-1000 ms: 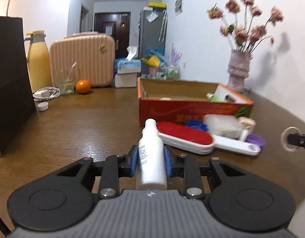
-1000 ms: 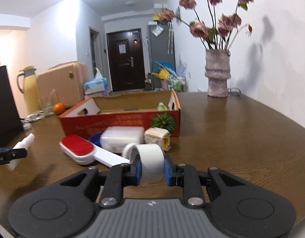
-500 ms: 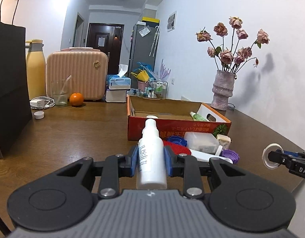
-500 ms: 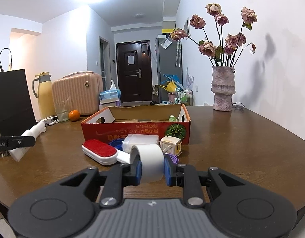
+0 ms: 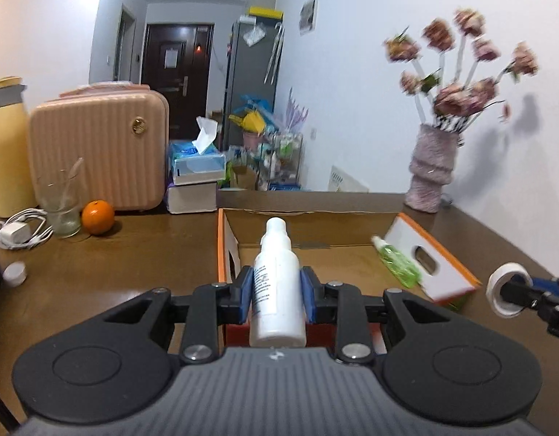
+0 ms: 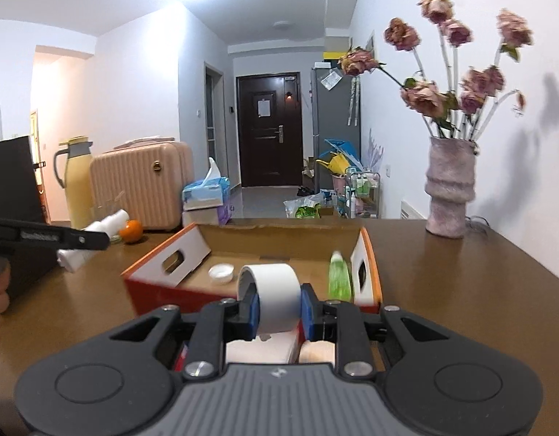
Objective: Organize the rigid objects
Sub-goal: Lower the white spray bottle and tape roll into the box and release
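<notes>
Two grips, both full: your left gripper pinches the white bottle upright between its blue pads, cap pointing up above the cardboard box; your right gripper clamps the roll of tape by its flat sides — it hangs over the box's near wall; a green bottle lies inside.

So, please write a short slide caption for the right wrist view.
Right tool grips a white tape roll before an open orange cardboard box holding a green bottle and white cap.
</notes>
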The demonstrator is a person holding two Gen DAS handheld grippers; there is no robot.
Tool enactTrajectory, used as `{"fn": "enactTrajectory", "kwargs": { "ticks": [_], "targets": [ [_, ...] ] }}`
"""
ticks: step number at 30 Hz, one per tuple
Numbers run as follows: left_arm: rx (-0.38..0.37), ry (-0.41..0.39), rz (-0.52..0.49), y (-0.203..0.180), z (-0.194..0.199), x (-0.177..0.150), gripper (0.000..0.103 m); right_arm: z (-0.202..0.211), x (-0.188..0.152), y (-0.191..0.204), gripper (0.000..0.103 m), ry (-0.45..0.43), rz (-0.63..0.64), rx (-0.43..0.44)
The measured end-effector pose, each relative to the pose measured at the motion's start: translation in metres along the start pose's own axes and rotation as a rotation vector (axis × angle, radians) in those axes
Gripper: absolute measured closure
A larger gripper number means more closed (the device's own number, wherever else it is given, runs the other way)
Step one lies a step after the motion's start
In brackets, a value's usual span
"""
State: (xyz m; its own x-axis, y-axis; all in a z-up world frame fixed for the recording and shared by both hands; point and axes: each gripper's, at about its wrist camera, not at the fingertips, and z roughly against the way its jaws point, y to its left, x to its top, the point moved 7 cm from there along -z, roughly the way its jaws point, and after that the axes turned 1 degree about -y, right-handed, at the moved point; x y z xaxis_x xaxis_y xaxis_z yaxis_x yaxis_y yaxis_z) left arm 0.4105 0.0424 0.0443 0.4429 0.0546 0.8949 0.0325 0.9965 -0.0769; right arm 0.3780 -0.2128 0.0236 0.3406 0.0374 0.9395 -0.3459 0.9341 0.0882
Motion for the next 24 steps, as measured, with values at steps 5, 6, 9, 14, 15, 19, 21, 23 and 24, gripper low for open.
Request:
{"fn": "enactTrajectory", "kwargs": {
  "ticks": [5, 6, 9, 14, 15, 19, 21, 23, 24],
  "targets": [
    [-0.015, 0.120, -0.040, 0.003, -0.085, 0.022, 0.075, -0.096, 0.034, -0.020, 0.081, 0.132, 0.014, 0.025],
    [-0.013, 0.148, -0.050, 0.003, -0.101, 0.023, 0.075, -0.117, 0.039, -0.024, 0.081, 0.163, 0.006, 0.034],
    [0.013, 0.243, -0.070, 0.007, -0.150, 0.021, 0.075, -0.179, 0.049, -0.030, 0.081, 0.256, 0.011, 0.034],
    [0.061, 0.307, -0.094, 0.015, -0.193, 0.011, 0.074, -0.261, 0.049, -0.034, 0.081, 0.393, -0.021, 0.054],
    [0.063, 0.301, -0.091, 0.017, -0.196, 0.009, 0.072, -0.271, 0.047, -0.035, 0.081, 0.411, -0.060, 0.086],
    [0.032, 0.280, -0.083, 0.019, -0.193, 0.007, 0.056, -0.304, 0.031, -0.051, 0.050, 0.480, -0.130, 0.059],
    [0.034, 0.263, -0.094, 0.018, -0.192, 0.010, 0.052, -0.308, 0.026, -0.061, 0.048, 0.488, -0.134, -0.024],
    [0.034, 0.260, -0.095, 0.017, -0.191, 0.010, 0.051, -0.303, 0.026, -0.065, 0.049, 0.469, -0.170, -0.010],
    [0.037, 0.259, -0.096, 0.017, -0.190, 0.011, 0.051, -0.300, 0.028, -0.065, 0.049, 0.458, -0.165, -0.010]
  ]
}}
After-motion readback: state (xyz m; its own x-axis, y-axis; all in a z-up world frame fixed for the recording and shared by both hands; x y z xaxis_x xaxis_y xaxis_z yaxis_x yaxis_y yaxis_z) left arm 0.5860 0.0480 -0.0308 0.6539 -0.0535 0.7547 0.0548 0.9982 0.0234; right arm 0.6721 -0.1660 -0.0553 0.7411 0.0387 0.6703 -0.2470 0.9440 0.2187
